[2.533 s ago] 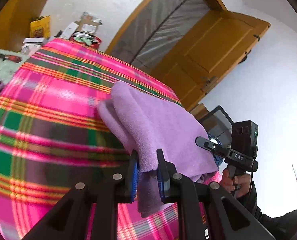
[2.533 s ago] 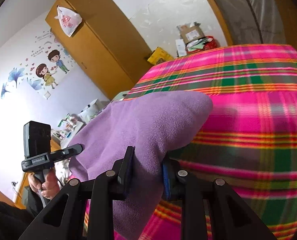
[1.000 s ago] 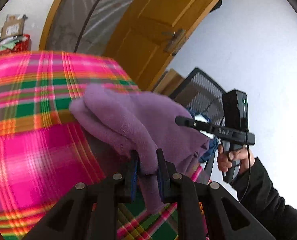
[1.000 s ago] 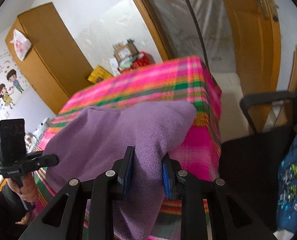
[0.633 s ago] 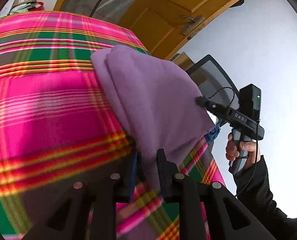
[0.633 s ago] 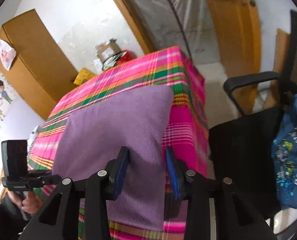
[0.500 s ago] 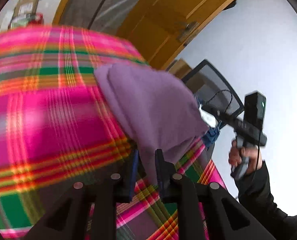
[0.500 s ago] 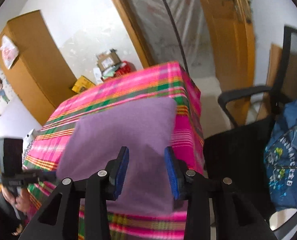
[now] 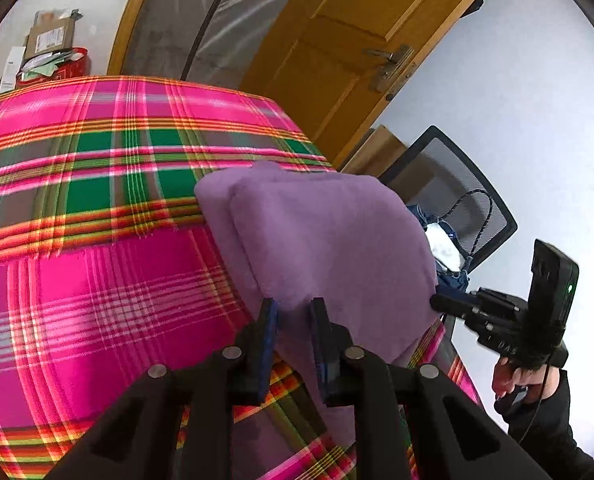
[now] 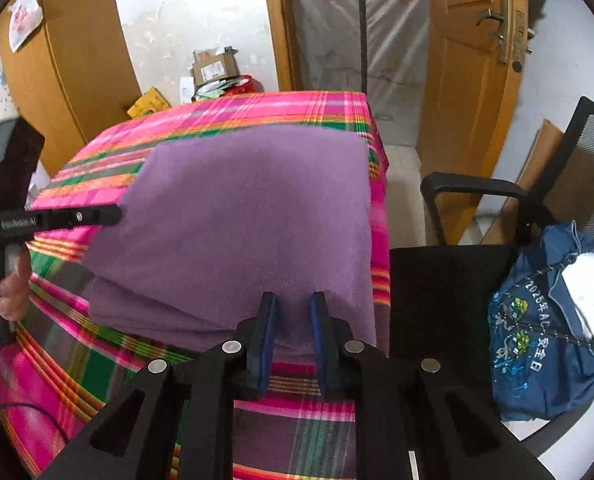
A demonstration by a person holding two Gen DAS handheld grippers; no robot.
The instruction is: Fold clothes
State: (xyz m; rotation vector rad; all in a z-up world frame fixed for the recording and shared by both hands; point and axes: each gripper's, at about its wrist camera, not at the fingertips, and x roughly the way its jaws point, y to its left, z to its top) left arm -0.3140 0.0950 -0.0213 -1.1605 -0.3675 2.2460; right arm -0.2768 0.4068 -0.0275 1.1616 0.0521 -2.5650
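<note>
Fingers (image 9: 267, 332) of the left gripper (image 9: 293, 320) stand a little apart, holding nothing; the right gripper (image 10: 291, 316) is parted the same way and empty. One folded purple fleece cloth (image 10: 241, 216) lies mid-frame on the pink-green plaid tablecloth (image 9: 97, 280). One black mesh chair (image 10: 497, 208) at right carries one blue bag (image 10: 549, 344).

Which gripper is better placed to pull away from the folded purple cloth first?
Probably the right gripper: its jaws stand open at the purple cloth's near edge. The left gripper looks equally free.
</note>
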